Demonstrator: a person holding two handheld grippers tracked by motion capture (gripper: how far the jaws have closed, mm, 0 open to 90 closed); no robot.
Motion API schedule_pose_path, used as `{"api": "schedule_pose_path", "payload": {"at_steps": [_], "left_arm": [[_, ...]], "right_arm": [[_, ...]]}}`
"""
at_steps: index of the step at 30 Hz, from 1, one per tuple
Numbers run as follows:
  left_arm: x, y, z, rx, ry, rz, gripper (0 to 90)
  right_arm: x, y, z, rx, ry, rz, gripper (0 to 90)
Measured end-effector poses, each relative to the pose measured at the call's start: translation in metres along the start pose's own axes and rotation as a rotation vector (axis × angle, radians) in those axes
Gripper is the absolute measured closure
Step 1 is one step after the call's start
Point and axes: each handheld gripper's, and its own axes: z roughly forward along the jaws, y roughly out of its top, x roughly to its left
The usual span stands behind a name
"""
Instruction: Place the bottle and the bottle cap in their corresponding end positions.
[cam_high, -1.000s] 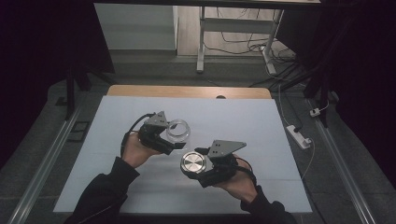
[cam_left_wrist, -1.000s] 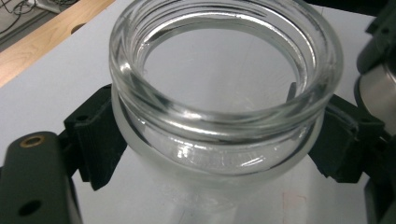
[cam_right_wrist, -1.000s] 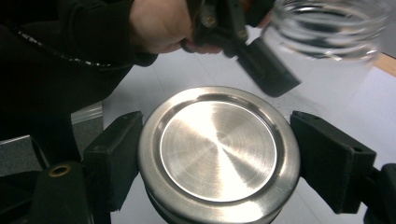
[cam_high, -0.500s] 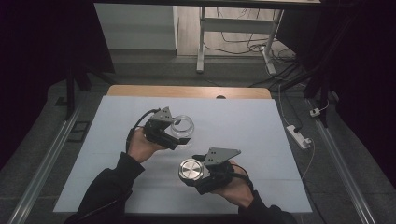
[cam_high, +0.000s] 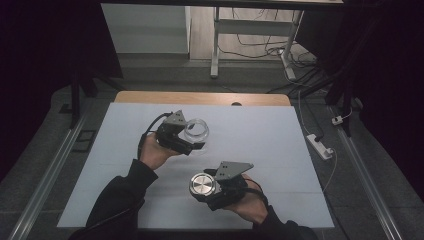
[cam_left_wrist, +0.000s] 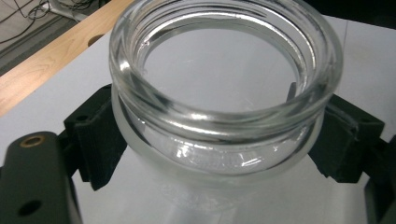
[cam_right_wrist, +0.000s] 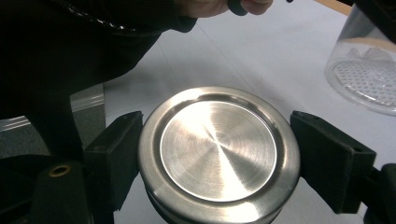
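A clear glass jar (cam_high: 196, 130) (cam_left_wrist: 219, 93) with an open threaded mouth is clamped between the jaws of my left gripper (cam_high: 192, 137) (cam_left_wrist: 224, 140), held above the table left of centre. A round brushed-steel lid (cam_high: 202, 185) (cam_right_wrist: 218, 151) sits between the jaws of my right gripper (cam_high: 205, 189) (cam_right_wrist: 217, 158), face up, nearer the front edge. In the right gripper view the jar (cam_right_wrist: 364, 74) appears at the upper right, its base showing a dotted pattern.
The white table (cam_high: 280, 145) has a wooden strip (cam_high: 200, 98) along its far edge. A white power strip (cam_high: 320, 146) lies just off the right side. Dark sleeves (cam_high: 120, 195) come in from the bottom. A desk frame (cam_high: 215, 45) and cables stand behind.
The left gripper has carried the jar a little farther up and right. The right gripper with the lid has drifted slightly left and toward the front edge.
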Motion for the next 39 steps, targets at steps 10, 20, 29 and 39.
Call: {"api": "schedule_pose_path", "payload": {"at_steps": [10, 20, 29, 39], "left_arm": [[0.004, 0.003, 0.009, 0.001, 0.010, 0.000, 15.6], [0.010, 0.004, 0.020, 0.009, 0.020, -0.006, 15.5], [0.019, 0.001, 0.033, 0.011, 0.028, -0.025, 15.6], [0.027, -0.006, 0.044, 0.016, 0.051, -0.042, 15.6]], "right_arm": [[-0.001, -0.008, 0.009, 0.010, -0.009, 0.002, 19.8], [-0.004, -0.015, 0.018, 0.024, -0.019, 0.003, 19.8], [-0.007, -0.019, 0.025, 0.035, -0.032, 0.002, 19.7], [-0.017, -0.025, 0.034, 0.040, -0.047, 0.008, 19.7]]}}
